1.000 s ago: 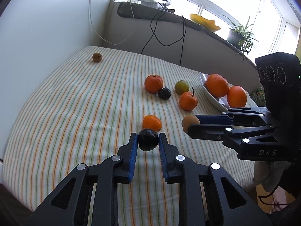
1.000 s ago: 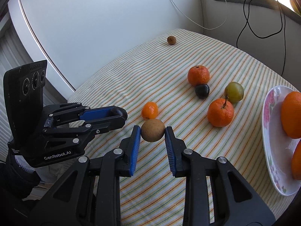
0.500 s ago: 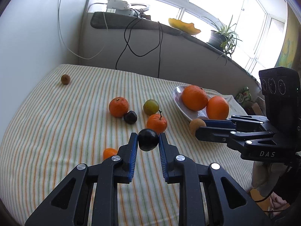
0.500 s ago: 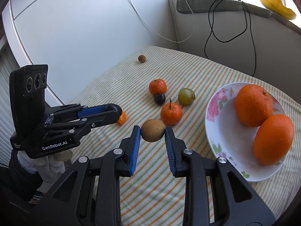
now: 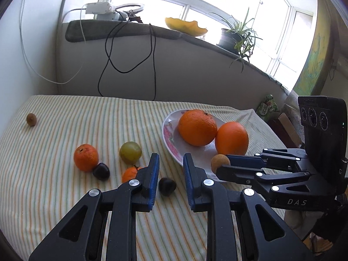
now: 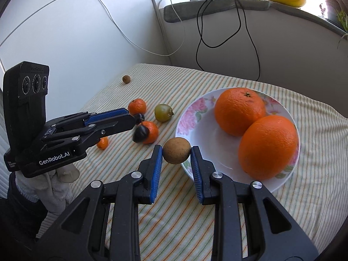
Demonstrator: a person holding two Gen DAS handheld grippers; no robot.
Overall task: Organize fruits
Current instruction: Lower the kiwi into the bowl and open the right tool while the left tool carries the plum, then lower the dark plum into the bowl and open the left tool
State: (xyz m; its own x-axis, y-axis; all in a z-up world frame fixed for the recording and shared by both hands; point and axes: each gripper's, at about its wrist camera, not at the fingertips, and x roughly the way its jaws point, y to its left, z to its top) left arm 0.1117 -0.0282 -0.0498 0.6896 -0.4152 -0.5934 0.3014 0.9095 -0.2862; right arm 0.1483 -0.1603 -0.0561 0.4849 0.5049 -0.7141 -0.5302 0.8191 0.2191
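We count one flowered white plate [image 6: 195,113] holding two large oranges [image 6: 239,111] [image 6: 268,146]. On the striped cloth [image 5: 65,141] lie three mandarins [image 6: 137,106] [image 6: 152,132] [image 6: 102,143], one green-yellow fruit [image 6: 163,113], and a dark plum [image 5: 101,170]. A small brown round fruit [image 6: 126,79] sits far off at 11 o'clock.

Half a second ago the left gripper [image 5: 170,161] pinched a second dark plum [image 5: 167,186] at its tips. Now that plum shows below the tips, blurred, and we see the jaws clenched on nothing (their gap looks unchanged).

The right gripper [image 6: 176,149] grasps a second brown round fruit [image 6: 176,152] at the plate's 9 o'clock rim. It is nearly spherical, so we cannot tell a long axis. The green-yellow fruit's tip points to 3 o'clock.
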